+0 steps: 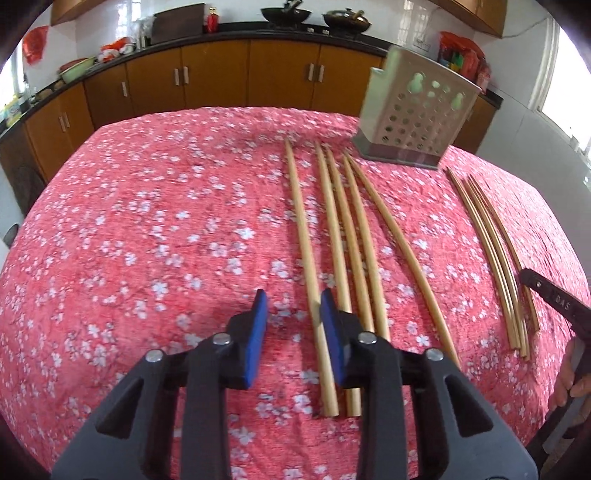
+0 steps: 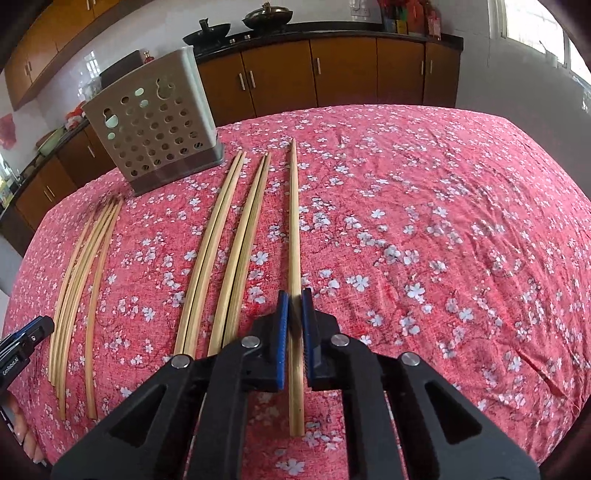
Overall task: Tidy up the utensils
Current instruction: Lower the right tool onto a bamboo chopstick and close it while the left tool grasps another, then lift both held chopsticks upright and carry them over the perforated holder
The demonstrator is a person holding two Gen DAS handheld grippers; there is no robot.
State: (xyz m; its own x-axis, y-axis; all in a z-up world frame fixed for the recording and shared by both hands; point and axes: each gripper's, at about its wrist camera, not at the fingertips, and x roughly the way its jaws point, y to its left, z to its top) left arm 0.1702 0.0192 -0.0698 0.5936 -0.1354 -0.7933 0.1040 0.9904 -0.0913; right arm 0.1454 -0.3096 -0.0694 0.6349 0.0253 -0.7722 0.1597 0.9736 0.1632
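Observation:
Bamboo chopsticks lie lengthwise in two groups on a pink floral tablecloth (image 1: 147, 221). In the left wrist view my left gripper (image 1: 293, 299) is open. The leftmost chopstick (image 1: 301, 221) of the near group runs between its blue pads, close to the right pad and apart from the left one. The other group (image 1: 491, 251) lies to the right. In the right wrist view my right gripper (image 2: 294, 295) is shut on the rightmost single chopstick (image 2: 293, 221), near its thick end. Two pairs (image 2: 229, 258) lie just left of it. A perforated metal chopstick holder (image 1: 417, 110) (image 2: 155, 122) stands upright at the table's far side.
Brown kitchen cabinets (image 1: 221, 74) and a dark counter with woks (image 1: 280, 14) run behind the table. A hand (image 1: 572, 384) holds the other tool at the right edge of the left wrist view. The left gripper's tip (image 2: 26, 339) shows at the left edge of the right wrist view.

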